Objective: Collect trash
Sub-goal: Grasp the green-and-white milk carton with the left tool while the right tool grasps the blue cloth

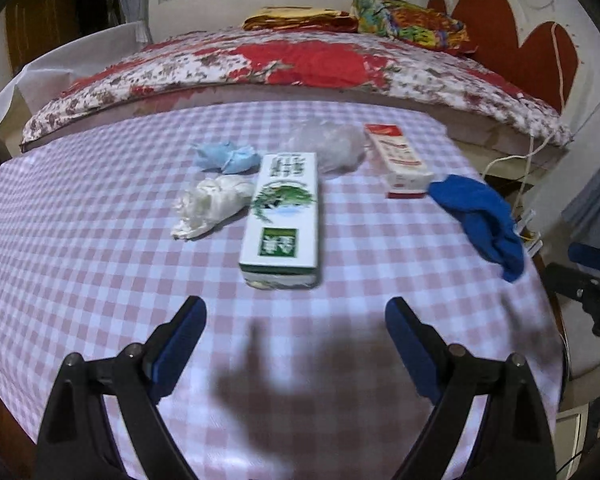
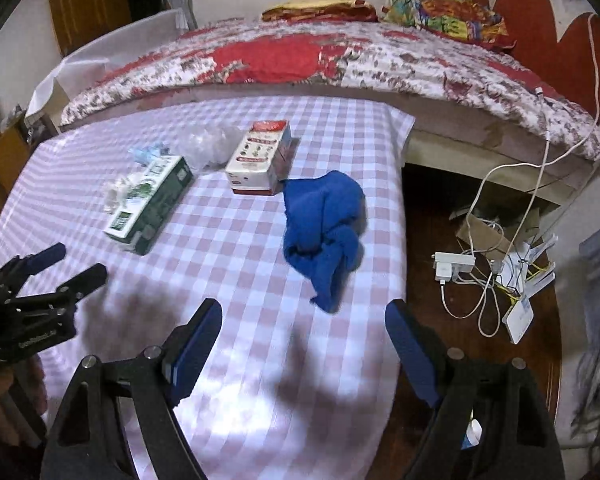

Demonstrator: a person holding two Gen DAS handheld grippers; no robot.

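Trash lies in a cluster on the checked desk (image 1: 80, 240): a green-and-white carton (image 1: 284, 216), crumpled white paper (image 1: 208, 206) touching its left side, a blue wad (image 1: 226, 156), clear plastic (image 1: 332, 146) and a red-and-white carton (image 1: 400, 164); a blue cloth (image 2: 324, 232) lies apart. Left gripper (image 1: 296, 344) and right gripper (image 2: 304, 344) hover with fingers spread, empty. Best approach, likely: straddle the nearest carton squarely before closing
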